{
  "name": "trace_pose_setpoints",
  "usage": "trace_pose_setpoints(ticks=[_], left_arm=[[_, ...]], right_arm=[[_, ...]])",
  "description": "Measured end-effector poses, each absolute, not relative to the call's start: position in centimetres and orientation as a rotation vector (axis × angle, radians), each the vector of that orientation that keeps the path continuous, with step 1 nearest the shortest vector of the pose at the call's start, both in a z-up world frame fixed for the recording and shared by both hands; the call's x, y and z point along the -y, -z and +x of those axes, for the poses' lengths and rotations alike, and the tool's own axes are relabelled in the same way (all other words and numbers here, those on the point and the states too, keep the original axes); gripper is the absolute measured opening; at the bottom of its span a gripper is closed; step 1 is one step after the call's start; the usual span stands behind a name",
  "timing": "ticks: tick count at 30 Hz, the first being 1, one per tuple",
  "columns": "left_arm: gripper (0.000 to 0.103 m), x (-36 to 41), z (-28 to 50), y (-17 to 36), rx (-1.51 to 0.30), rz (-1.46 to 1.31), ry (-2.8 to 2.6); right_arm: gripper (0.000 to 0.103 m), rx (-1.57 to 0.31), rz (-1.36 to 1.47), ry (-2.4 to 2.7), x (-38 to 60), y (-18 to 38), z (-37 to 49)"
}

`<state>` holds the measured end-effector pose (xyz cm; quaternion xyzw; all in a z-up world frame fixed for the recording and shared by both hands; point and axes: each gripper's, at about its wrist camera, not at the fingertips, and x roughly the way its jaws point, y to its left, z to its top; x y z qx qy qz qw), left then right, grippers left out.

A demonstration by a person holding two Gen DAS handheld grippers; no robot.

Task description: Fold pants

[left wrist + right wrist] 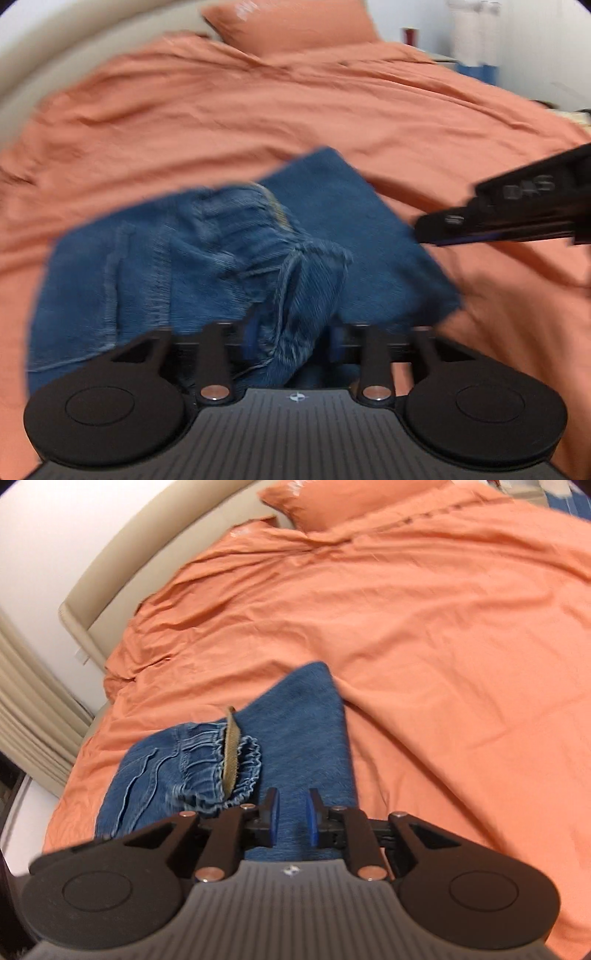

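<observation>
Denim jeans lie part-folded on the orange bedspread; I hold their bunched waistband in my left gripper, my right gripper hovers narrowly parted and empty, and next I judge a smoothing fold-over.

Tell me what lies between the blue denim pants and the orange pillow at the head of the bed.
Only wrinkled orange bedsheet lies between the blue denim pants and the orange pillow; nothing else rests on that stretch. The right wrist view shows it best.

You see matt blue denim jeans lying on the bed's wrinkled orange cotton sheet; your claws' housings are matt black plastic.
</observation>
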<state>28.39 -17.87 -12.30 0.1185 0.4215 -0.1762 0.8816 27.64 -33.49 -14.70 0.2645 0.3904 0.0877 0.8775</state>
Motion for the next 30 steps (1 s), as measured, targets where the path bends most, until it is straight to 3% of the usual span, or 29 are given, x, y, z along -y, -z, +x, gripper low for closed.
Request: trace_pose_setpoints(ticks=[1, 2, 8, 11, 15, 19, 27, 30], left_arm=[[0.077, 17.4, 28.9, 12.3, -0.914, 0.196, 0.415], [0.079, 16.9, 29.0, 12.0, -0.940, 0.141, 0.446], [0.078, 11.9, 29.7, 8.9, -0.914, -0.140, 0.490], [0.077, 9.1, 29.9, 7.2, -0.803, -0.111, 0.399], [0.070, 4.9, 31.5, 7.5, -0.762, -0.056, 0.195], [0.069, 1.8, 32.8, 8.5, -0.734, -0.090, 0.115], [0.069, -2.4, 35.4, 10.3, -0.731, -0.194, 0.077], [0.067, -2.9, 35.5, 10.3, -0.731, -0.213, 0.075]], right_arm=[[0.013, -0.819, 0.567, -0.194, 33.4, 14.8, 27.8], [0.013, -0.820, 0.575, -0.205, 33.3, 14.8, 27.9], [0.022, -0.769, 0.617, -0.268, 32.5, 14.3, 27.9], [0.031, -0.744, 0.669, -0.285, 32.2, 14.0, 28.5], [0.035, -0.733, 0.749, -0.320, 31.4, 14.2, 30.5], [0.039, -0.753, 0.780, -0.339, 30.0, 15.6, 32.9], [0.039, -0.845, 0.881, -0.362, 28.6, 20.1, 36.7], [0.028, -0.850, 0.909, -0.383, 28.2, 21.1, 37.5]])
